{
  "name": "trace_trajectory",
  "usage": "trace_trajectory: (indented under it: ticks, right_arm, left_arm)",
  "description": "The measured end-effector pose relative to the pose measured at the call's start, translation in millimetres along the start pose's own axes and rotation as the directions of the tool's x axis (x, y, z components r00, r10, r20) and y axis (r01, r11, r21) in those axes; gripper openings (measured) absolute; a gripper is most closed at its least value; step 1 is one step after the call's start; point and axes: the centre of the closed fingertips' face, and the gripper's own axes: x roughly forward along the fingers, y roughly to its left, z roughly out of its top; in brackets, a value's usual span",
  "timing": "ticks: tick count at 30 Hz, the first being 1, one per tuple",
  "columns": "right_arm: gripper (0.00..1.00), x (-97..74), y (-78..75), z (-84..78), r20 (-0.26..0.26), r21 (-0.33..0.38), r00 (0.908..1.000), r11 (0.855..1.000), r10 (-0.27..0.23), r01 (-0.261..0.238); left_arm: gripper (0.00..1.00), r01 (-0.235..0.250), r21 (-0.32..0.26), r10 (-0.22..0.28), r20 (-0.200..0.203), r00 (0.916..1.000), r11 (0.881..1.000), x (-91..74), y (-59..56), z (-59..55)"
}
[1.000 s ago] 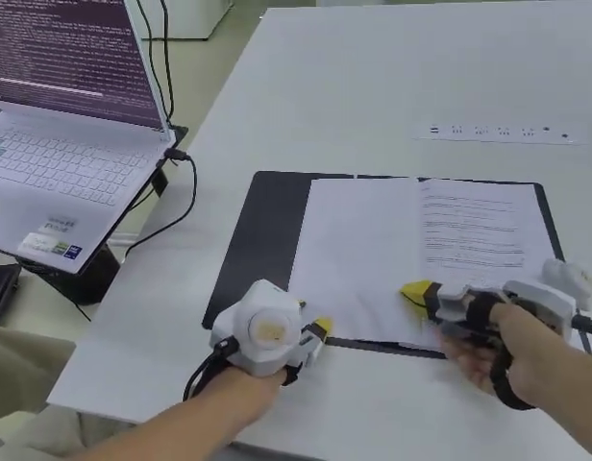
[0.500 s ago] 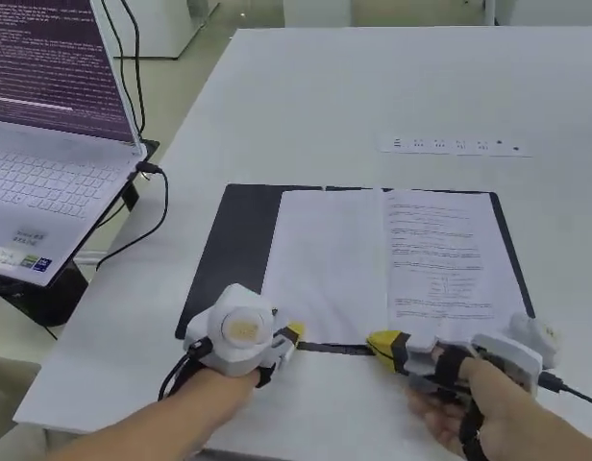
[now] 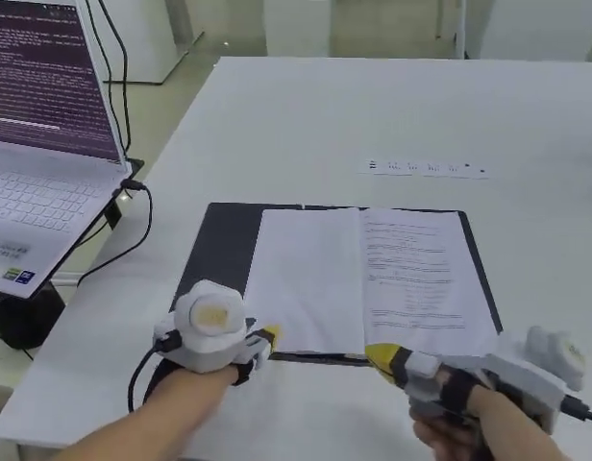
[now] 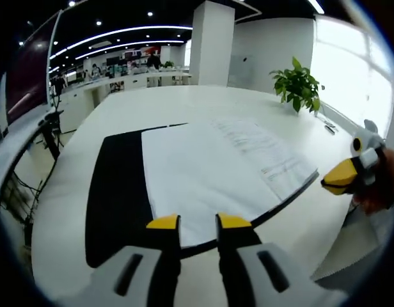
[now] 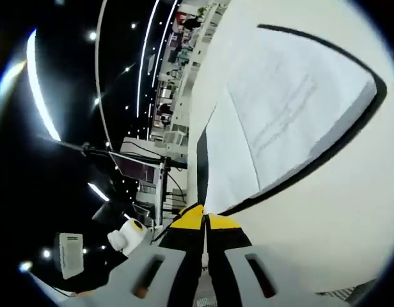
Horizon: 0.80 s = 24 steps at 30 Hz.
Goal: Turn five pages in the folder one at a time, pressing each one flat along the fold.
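Lying open and flat on the white surface (image 3: 373, 106): one black-backed folder (image 3: 216, 252), near the front edge and to the right of a laptop (image 3: 37, 144). The left leaf is a blank page (image 3: 306, 279) and the right leaf a printed page (image 3: 416, 274). The fold (image 3: 361, 279) runs between them, away from the person. A narrow printed strip (image 3: 426, 168) lies beyond the folder, apart from it.

Left tongs (image 4: 198, 222): jaws a narrow gap apart, nothing between them, tips at the folder's near edge by the blank page's lower corner; whether they touch cannot be told.

Right tongs (image 5: 204, 219): jaws pressed together, empty, just short of the near edge below the printed page.

Handling, as judged: the pages are thin, light, limp paper, probably smooth. Sheets may cling so that two lift together, and a hard pinch would crease or tear. The best hold is the printed page's free outer edge or lower corner, taking one sheet only and carrying it over the fold. A closed tip can then be stroked along the fold. The folder itself looks stiff enough to stay put, though a light steadying press seems prudent.
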Motion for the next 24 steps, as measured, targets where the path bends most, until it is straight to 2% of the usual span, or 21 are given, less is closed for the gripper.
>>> trace_trajectory:
  ticks: [2,4,6,7,9,11,13,14,15,17,18,19,20,22,24]
  right_arm:
    - [0.00,-16.5,5.1,10.2,0.033,-0.090,0.9993,0.996,-0.014,0.017]
    - [0.00,-29.8,6.1,18.4,0.060,-0.171,0.9973,0.984,-0.041,0.051]
    - [0.00,-44.7,7.1,26.6,0.088,-0.268,0.9938,0.959,-0.067,0.089]
    - [0.00,-52.3,7.2,30.1,0.099,-0.318,0.9917,0.942,-0.082,0.110]
    - [0.00,-62.6,7.9,34.5,0.117,-0.371,0.9876,0.918,-0.105,0.142]
    - [0.00,-69.2,8.2,37.6,0.133,-0.405,0.9830,0.898,-0.127,0.171]
    - [0.03,-73.5,11.9,44.4,0.168,-0.436,0.9779,0.881,-0.124,0.186]
    - [0.06,-76.5,13.6,48.1,0.187,-0.448,0.9744,0.872,-0.125,0.198]
    - [0.11,-79.3,13.7,53.6,0.212,-0.469,0.9685,0.856,-0.130,0.218]
    - [0.19,-83.2,13.4,57.6,0.232,-0.457,0.9624,0.858,-0.141,0.236]
    - [0.23,-85.0,14.6,60.5,0.249,-0.465,0.9591,0.852,-0.136,0.241]
    - [0.26,-88.4,14.3,65.8,0.274,-0.476,0.9516,0.840,-0.140,0.260]
    - [0.29,-91.4,11.7,68.1,0.285,-0.494,0.9459,0.821,-0.156,0.284]
    - [0.37,-96.5,6.3,70.8,0.295,-0.494,0.9373,0.810,-0.186,0.316]
    - [0.47,-100.6,4.2,73.7,0.313,-0.497,0.9294,0.800,-0.195,0.336]
  left_arm:
    - [0.23,0.000,-0.035,0.000,0.020,0.9998,0.999,-12.7,-0.4,8.1]
    - [0.24,0.006,-0.043,-0.002,0.077,0.9970,0.999,-29.8,-1.6,21.6]
    - [0.27,-0.003,-0.041,0.006,0.076,0.9971,0.999,-45.1,-0.2,24.6]
    - [0.28,-0.010,-0.052,0.015,0.090,0.9959,0.999,-53.6,1.3,27.8]
    - [0.29,-0.019,-0.054,0.025,0.108,0.9938,0.998,-65.7,2.7,30.5]
    - [0.29,-0.044,-0.028,0.047,0.125,0.9910,0.999,-74.9,6.7,32.0]
    - [0.29,-0.077,0.004,0.075,0.145,0.9866,0.997,-82.7,12.0,32.6]
    - [0.29,-0.080,0.000,0.079,0.141,0.9869,0.997,-88.6,11.3,30.1]
    - [0.31,-0.084,-0.009,0.084,0.144,0.9861,0.996,-92.0,12.3,29.1]
    - [0.34,-0.087,-0.037,0.092,0.156,0.9834,0.995,-98.1,13.9,27.3]
    - [0.36,-0.090,-0.041,0.095,0.156,0.9832,0.995,-100.6,13.9,26.5]
    - [0.37,-0.095,-0.044,0.100,0.151,0.9834,0.995,-103.1,13.9,24.4]
    - [0.38,-0.099,-0.050,0.105,0.156,0.9821,0.994,-105.4,14.4,23.2]
    - [0.41,-0.109,-0.067,0.119,0.161,0.9799,0.992,-108.5,15.6,22.2]
    - [0.45,-0.111,-0.071,0.122,0.168,0.9782,0.991,-111.0,14.4,22.5]
